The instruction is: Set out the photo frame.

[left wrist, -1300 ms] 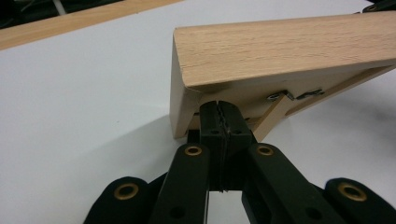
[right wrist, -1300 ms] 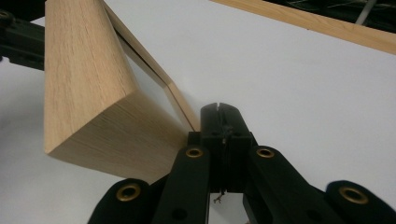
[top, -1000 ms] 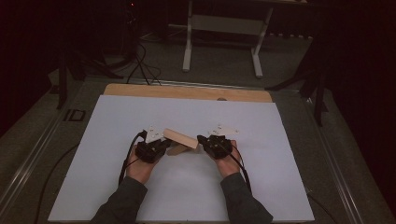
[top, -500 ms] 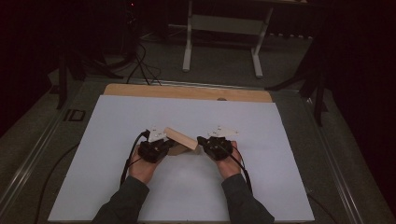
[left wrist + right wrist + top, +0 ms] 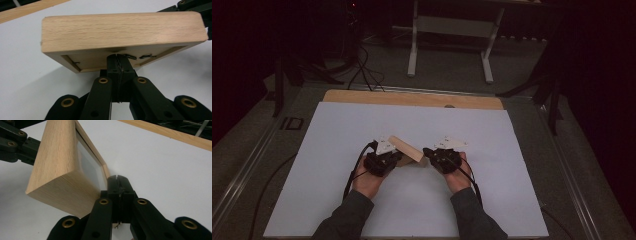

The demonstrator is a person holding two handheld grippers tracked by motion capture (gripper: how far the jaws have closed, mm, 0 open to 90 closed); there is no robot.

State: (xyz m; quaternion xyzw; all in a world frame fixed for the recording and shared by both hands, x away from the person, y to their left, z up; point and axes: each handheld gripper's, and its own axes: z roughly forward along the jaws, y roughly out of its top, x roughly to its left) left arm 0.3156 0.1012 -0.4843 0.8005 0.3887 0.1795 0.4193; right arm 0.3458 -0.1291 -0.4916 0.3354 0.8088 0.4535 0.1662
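Dark room, cables and a stand leg on the floor beyond, and a white sheet (image 5: 337, 150) laid over the table with a strip of wood edge showing at the far side. Dead centre on that sheet, a wooden frame (image 5: 407, 148) sits tilted, propped up off the surface between two hand-held grippers.

Left gripper (image 5: 117, 58) has its jaws pressed together right at the frame's recessed back, where small metal tabs show; whether it pinches a lip of the frame or just pushes against it, I can't tell. Right gripper (image 5: 119, 181) is likewise clenched, jaws meeting at the frame's front edge beside the pale glass panel, contact close but the grip itself unclear.

Judging progress: the frame is up on its edge, leaning, steadied from both ends. Standing it upright or turning it over looks only half done, with setting it down and letting go to follow.
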